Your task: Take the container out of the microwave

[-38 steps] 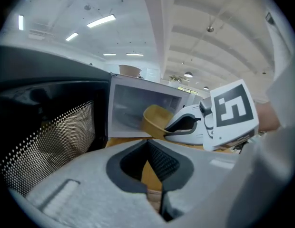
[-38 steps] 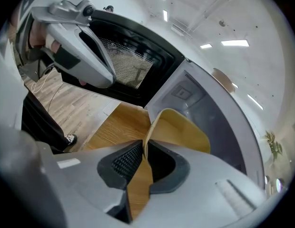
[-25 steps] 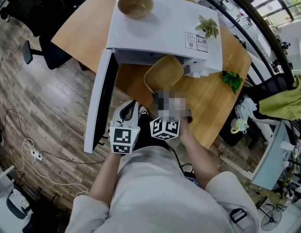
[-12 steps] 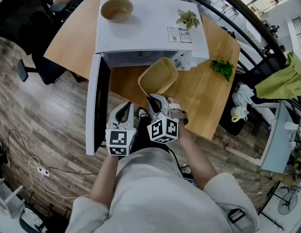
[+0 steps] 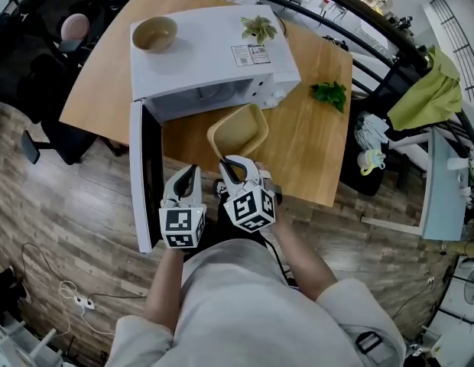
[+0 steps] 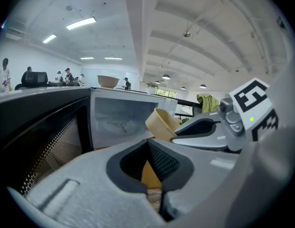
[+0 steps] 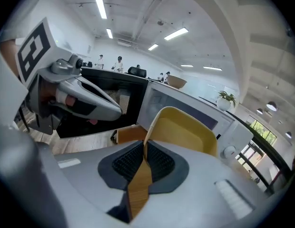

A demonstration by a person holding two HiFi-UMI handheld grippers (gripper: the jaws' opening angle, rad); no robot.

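A tan square container [image 5: 238,131] hangs tilted above the wooden table [image 5: 310,155], in front of the white microwave [image 5: 214,48]. My right gripper [image 5: 231,163] is shut on its near rim. In the right gripper view the rim [image 7: 146,141] runs between the black pads and the container [image 7: 185,132] fills the view ahead. The microwave door [image 5: 145,170] stands open to the left. My left gripper [image 5: 189,170] hovers beside the door, shut with nothing in it. From the left gripper view I see the container [image 6: 161,122] and the lit microwave cavity [image 6: 119,122].
A brown bowl [image 5: 154,33] and a small plant [image 5: 258,27] sit on top of the microwave. A green leafy sprig [image 5: 329,92] lies on the table to the right. Dark chairs [image 5: 46,136] stand left of the table. A yellow-green cloth [image 5: 428,90] hangs at the right.
The container has come away from the microwave mouth toward me, held by the right gripper. Both grippers have stayed close together as the view shifted.
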